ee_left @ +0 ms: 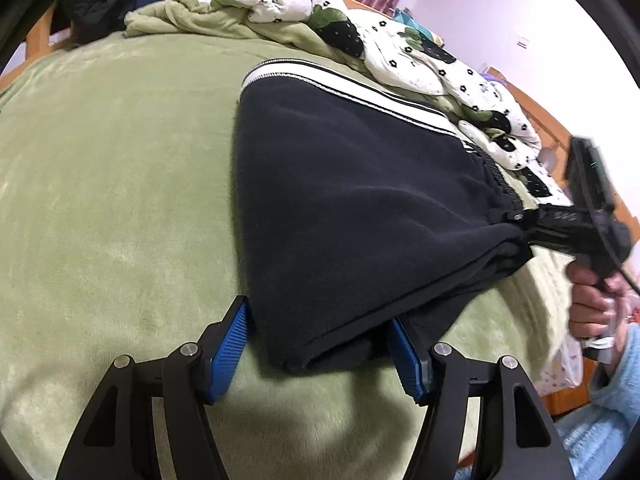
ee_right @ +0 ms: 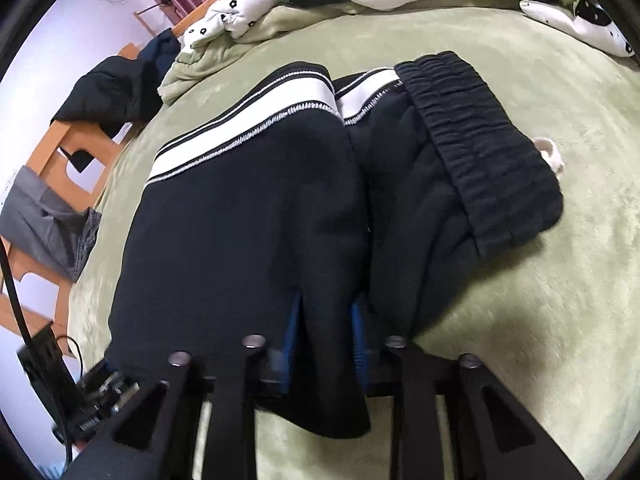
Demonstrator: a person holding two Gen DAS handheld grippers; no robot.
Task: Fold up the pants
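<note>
Left gripper (ee_left: 318, 316) at 6 o'clock in the left wrist view. Jaws wide apart, about half way. One blue pad on each side of a thick folded corner of the pants (ee_left: 340, 200), both touching the cloth. Corner a little off the bed (ee_left: 100, 200), with a shadow under it. So: holding the pants, with a wide grip.

Counted: two grippers, one pair of pants, one green bed, one white quilt (ee_left: 280, 0) with black flowers, one heap of dark clothes (ee_left: 100, 4) at 11 o'clock, one hand (ee_left: 592, 308) and one light blue sleeve (ee_left: 624, 368) at 4 o'clock.

Pants black and soft, with a white stripe (ee_right: 240, 132) down the side. Lying in the middle of the bed. From the left gripper, spread up toward 12 o'clock and across to 3 o'clock, pulled to a point there.

Right gripper (ee_right: 326, 304) at that point, at 3 o'clock in the left wrist view. Jaws close together, pinched on a fold of the pants. In the right wrist view, blue pads at 6 o'clock with black cloth squeezed between. Pants fanned out above, from 10 o'clock to 2 o'clock. Waistband (ee_right: 480, 140) wrinkly, at 2 o'clock, folded over on top. Stripe at 11 o'clock.
</note>
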